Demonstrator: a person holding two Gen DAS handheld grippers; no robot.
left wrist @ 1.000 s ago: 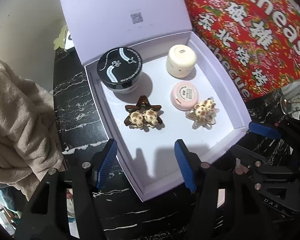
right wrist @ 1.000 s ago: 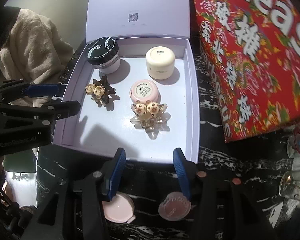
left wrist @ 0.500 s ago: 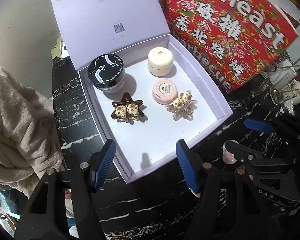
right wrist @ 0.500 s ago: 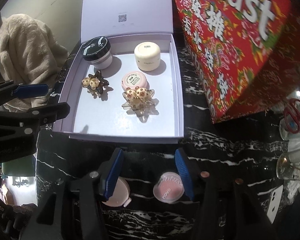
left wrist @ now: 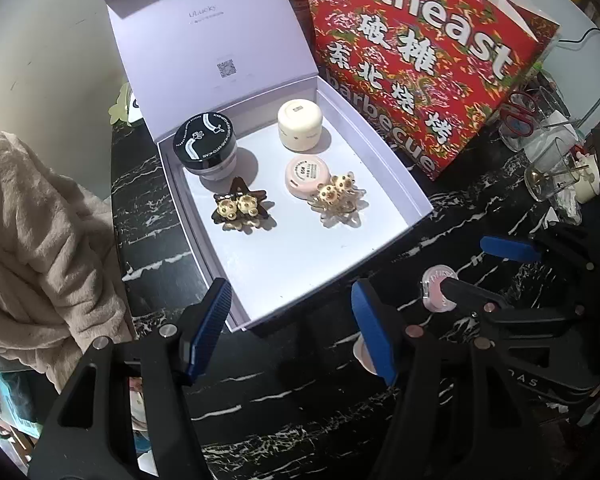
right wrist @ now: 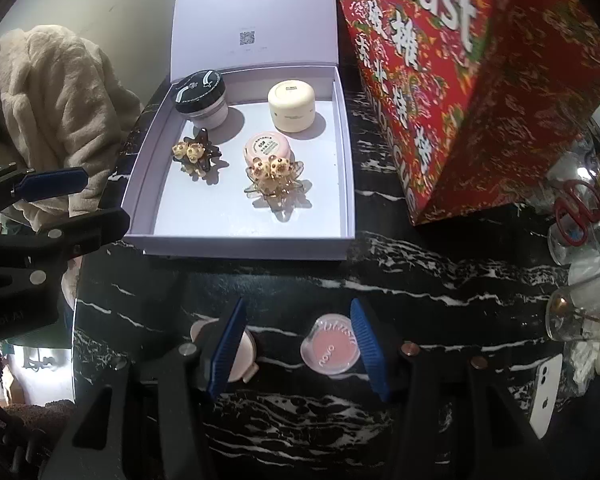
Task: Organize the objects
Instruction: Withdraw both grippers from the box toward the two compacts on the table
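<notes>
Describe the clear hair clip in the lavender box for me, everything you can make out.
The clear hair clip is a see-through, star-shaped claw with pale amber-tinted prongs that look like plastic, topped by two cream bear-like charms with dark spots. It lies flat on the floor of the lavender box, in the right half, nearer the front than the jars. Its back edge meets or overlaps the pink round compact; I cannot tell whether they touch. The dark brown clip lies apart to its left. No fingers are near it.

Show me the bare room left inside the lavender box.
Free: the box floor along its near wall, in front of both hair clips. Crowded: the back half, with the black jar, cream jar and pink compact.
</notes>
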